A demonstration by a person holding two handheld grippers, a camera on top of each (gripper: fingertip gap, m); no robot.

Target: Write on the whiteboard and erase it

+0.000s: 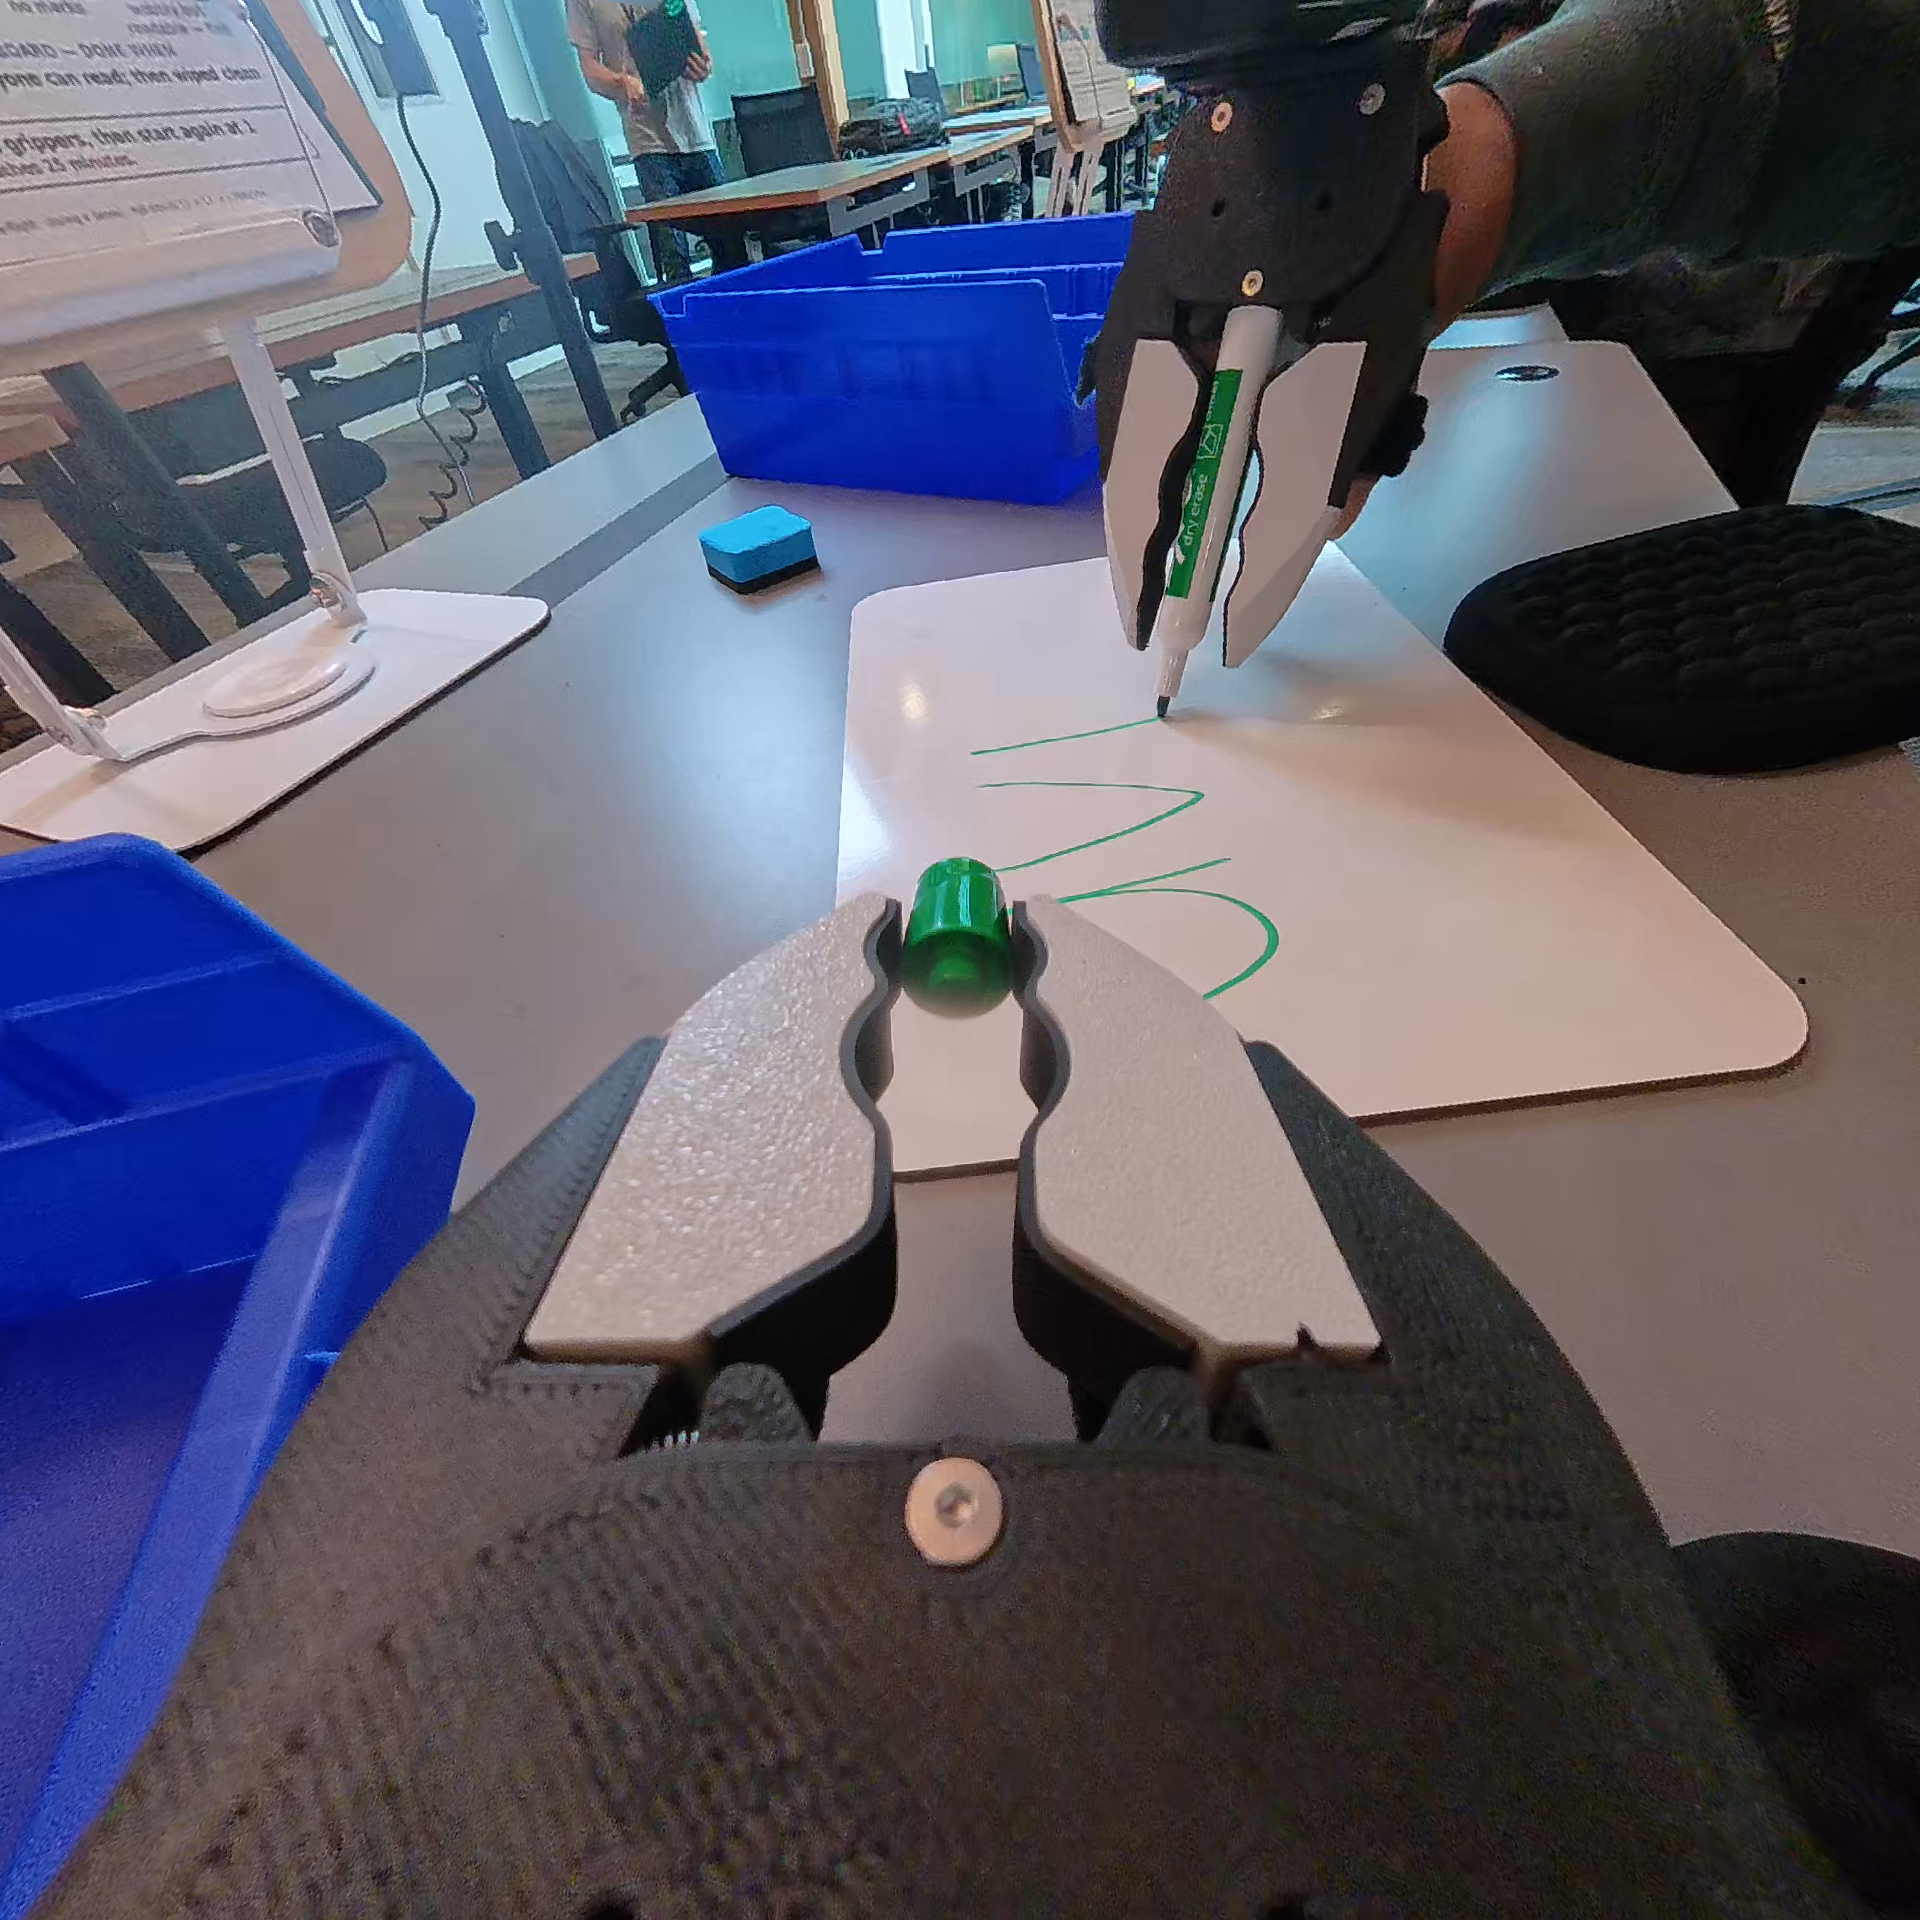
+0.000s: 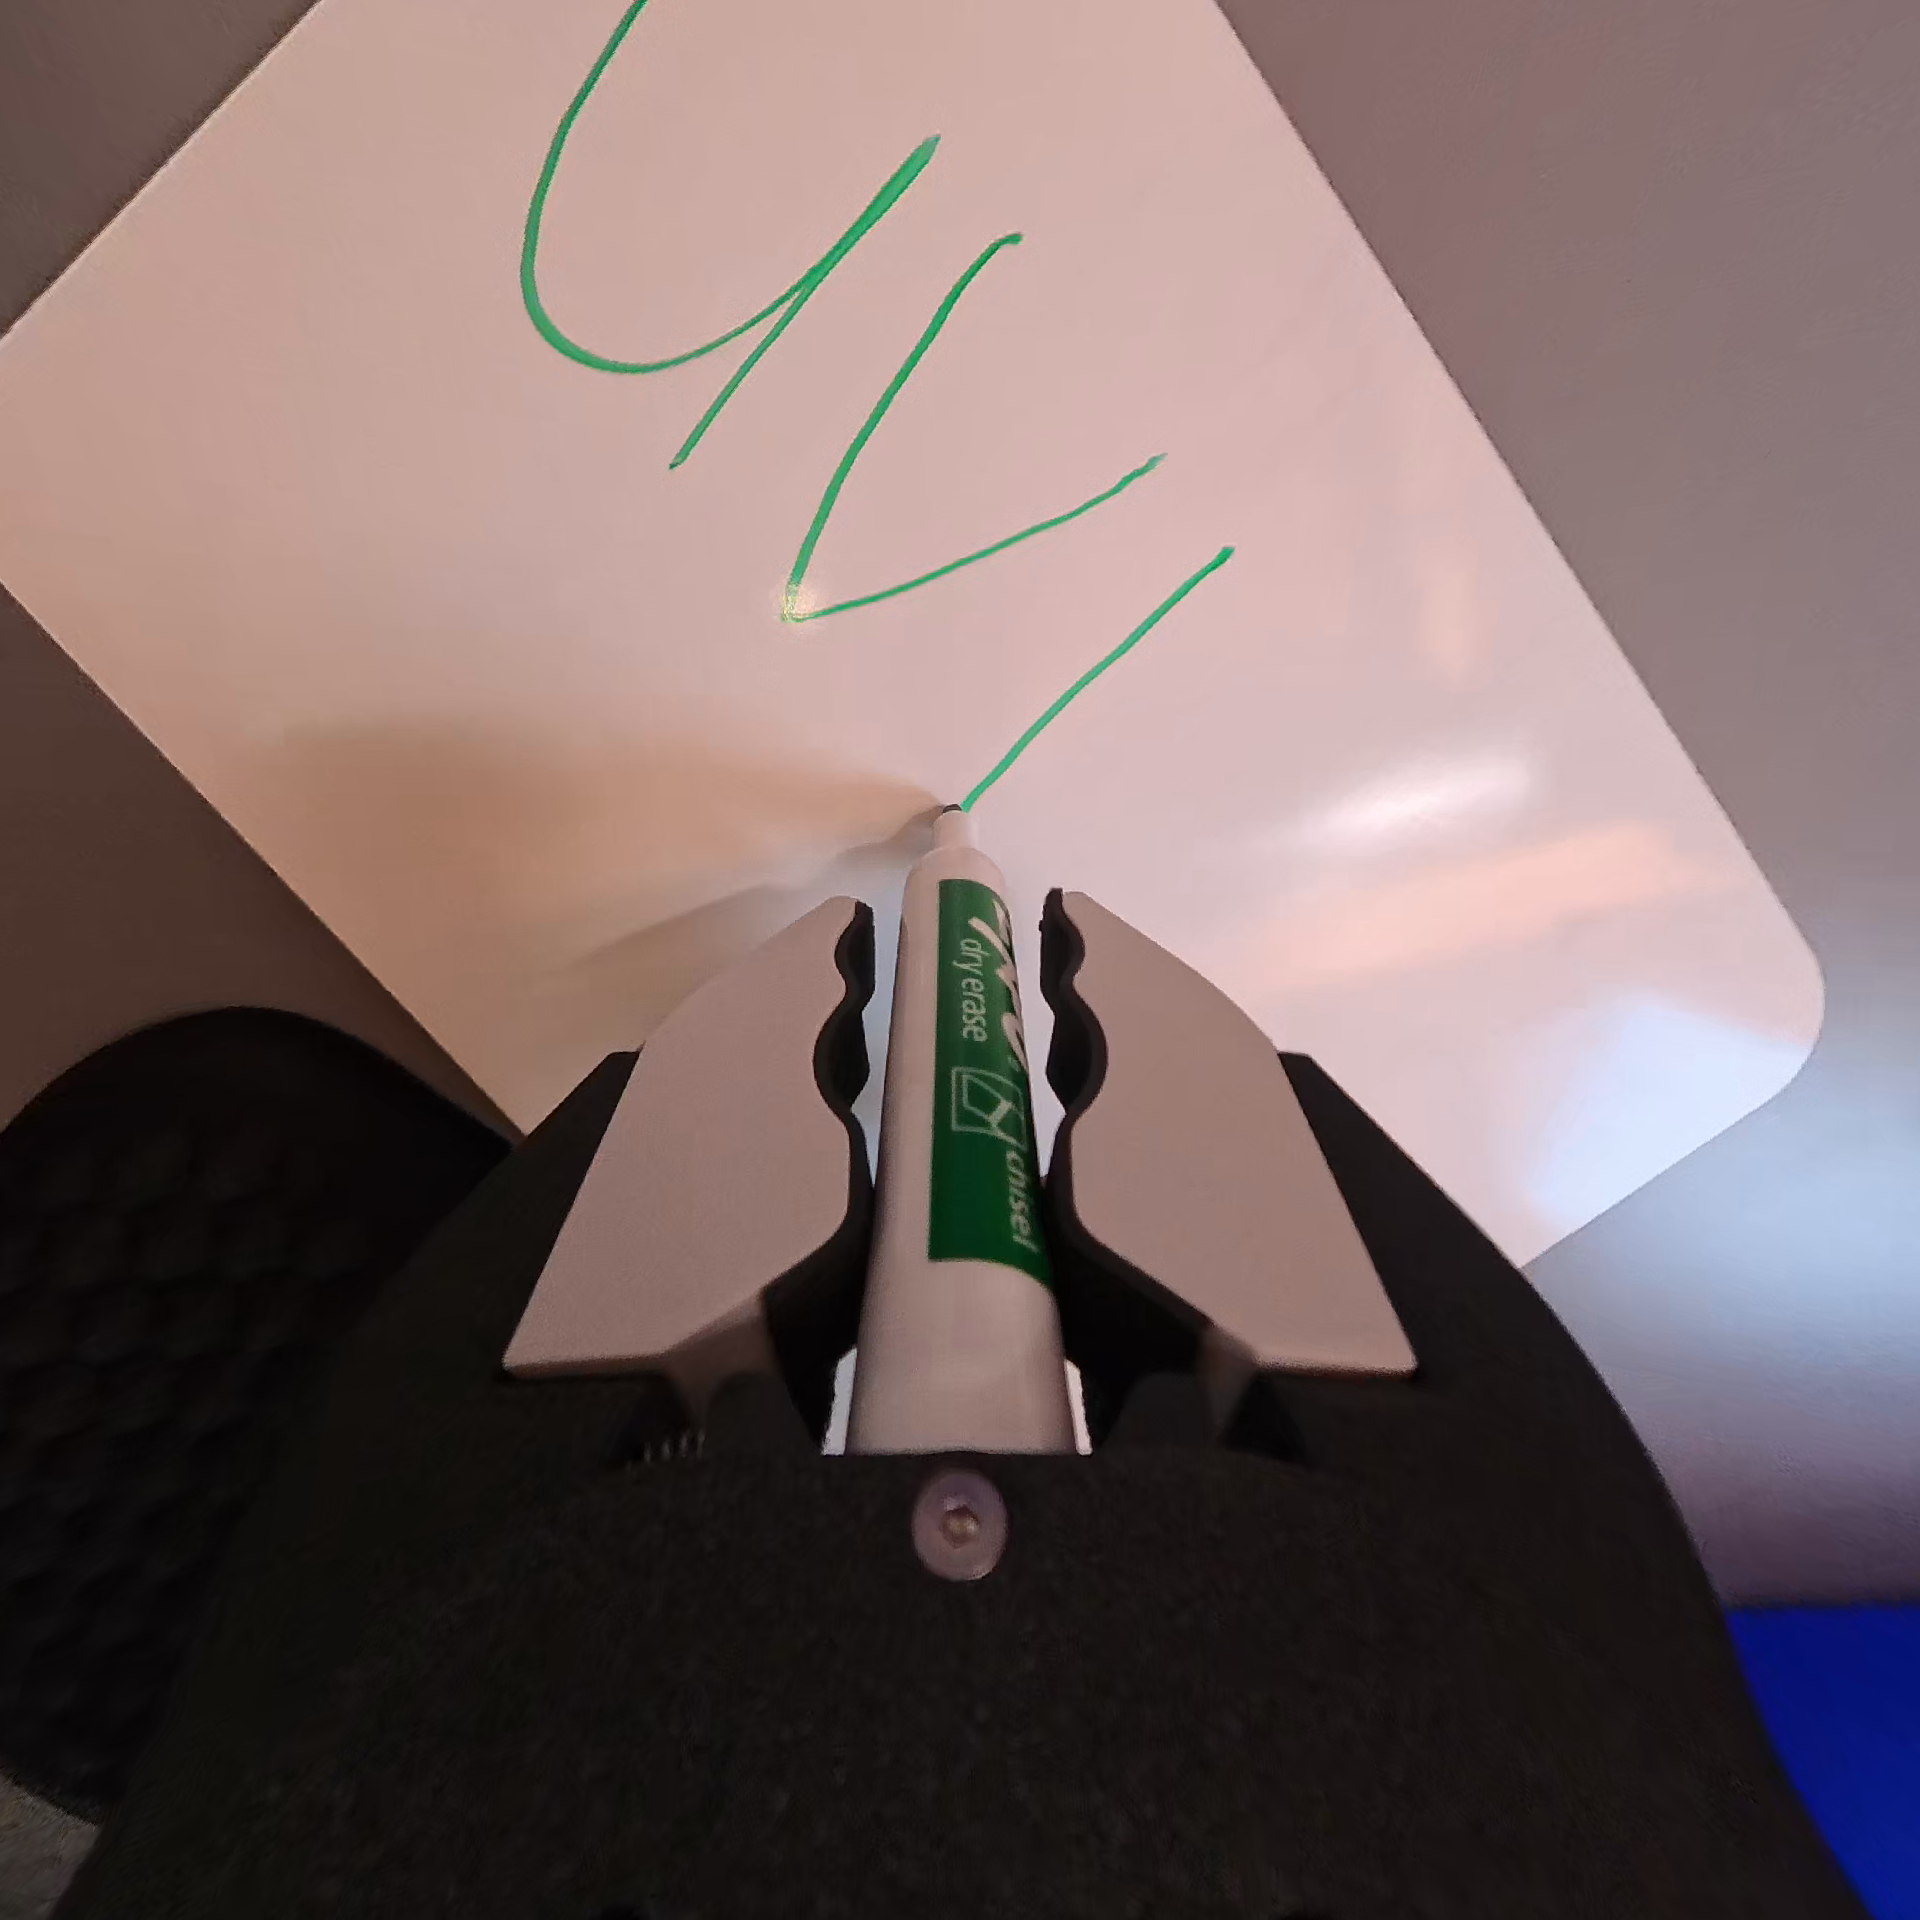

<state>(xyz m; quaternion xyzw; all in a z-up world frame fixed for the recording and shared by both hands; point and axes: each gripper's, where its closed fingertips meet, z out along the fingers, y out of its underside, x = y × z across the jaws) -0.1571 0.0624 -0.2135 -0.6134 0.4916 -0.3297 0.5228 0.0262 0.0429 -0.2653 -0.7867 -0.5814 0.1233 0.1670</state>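
Observation:
A white whiteboard (image 1: 1403, 883) lies flat on the grey table, with several green strokes (image 1: 1122, 821) on it. My right gripper (image 1: 1190, 649) is shut on a green dry-erase marker (image 1: 1205, 488), held upright with its tip touching the board at the end of a stroke. In the right wrist view the marker (image 2: 961, 1122) sits between the jaws of the right gripper (image 2: 956, 914) above the whiteboard (image 2: 364, 520). My left gripper (image 1: 956, 914) is shut on the green marker cap (image 1: 956, 935), over the board's near left edge. A blue eraser (image 1: 758, 548) lies on the table beyond the board.
A blue bin (image 1: 894, 364) stands behind the board and another blue bin (image 1: 156, 1195) at the near left. A white stand (image 1: 281, 665) with a printed sheet is at the left. A black padded rest (image 1: 1704, 634) lies right of the board. A person stands far behind. The tips of one gripper are about 20 cm away from the tips of the other.

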